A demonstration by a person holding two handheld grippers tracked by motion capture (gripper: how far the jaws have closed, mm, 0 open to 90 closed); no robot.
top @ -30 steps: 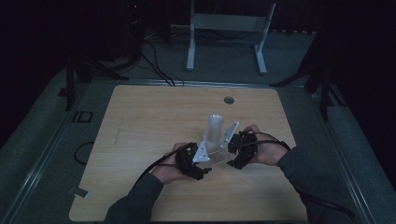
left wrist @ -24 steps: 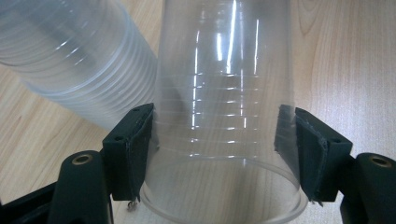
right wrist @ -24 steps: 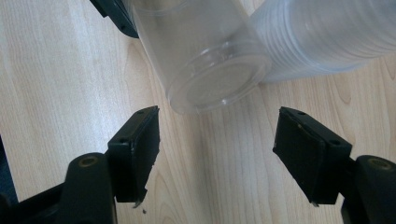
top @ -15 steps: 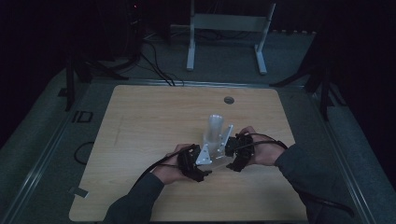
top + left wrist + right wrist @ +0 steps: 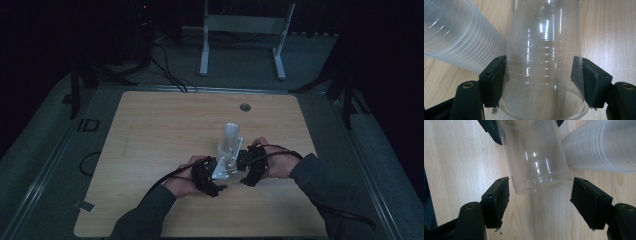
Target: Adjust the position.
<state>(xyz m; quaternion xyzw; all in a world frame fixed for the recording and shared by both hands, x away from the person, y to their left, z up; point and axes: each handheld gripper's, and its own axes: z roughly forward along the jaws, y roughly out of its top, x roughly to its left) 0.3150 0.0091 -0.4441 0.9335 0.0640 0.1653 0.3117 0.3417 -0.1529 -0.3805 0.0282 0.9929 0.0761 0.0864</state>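
Observation:
A single clear plastic cup (image 5: 544,50) lies on its side between the pads of my left gripper (image 5: 539,65), which is shut on it near the rim. Its base (image 5: 541,182) reaches in between the jaws of my right gripper (image 5: 540,185), which stand open with a gap on each side. Just beside this cup, a stack of clear cups (image 5: 456,37) (image 5: 599,150) rests on the wood. In the high view the stack (image 5: 231,136) stands just behind both hands, with the left gripper (image 5: 220,176) and the right gripper (image 5: 243,167) facing each other at mid-table.
The wooden table (image 5: 150,130) has a round cable hole (image 5: 244,107) near its far edge. A white metal stand (image 5: 245,25) and cables (image 5: 170,70) sit on the floor beyond the table. Dark floor surrounds the table on all sides.
My right gripper has edged slightly left, closer to the left gripper and the cup. The left hand has stayed put.

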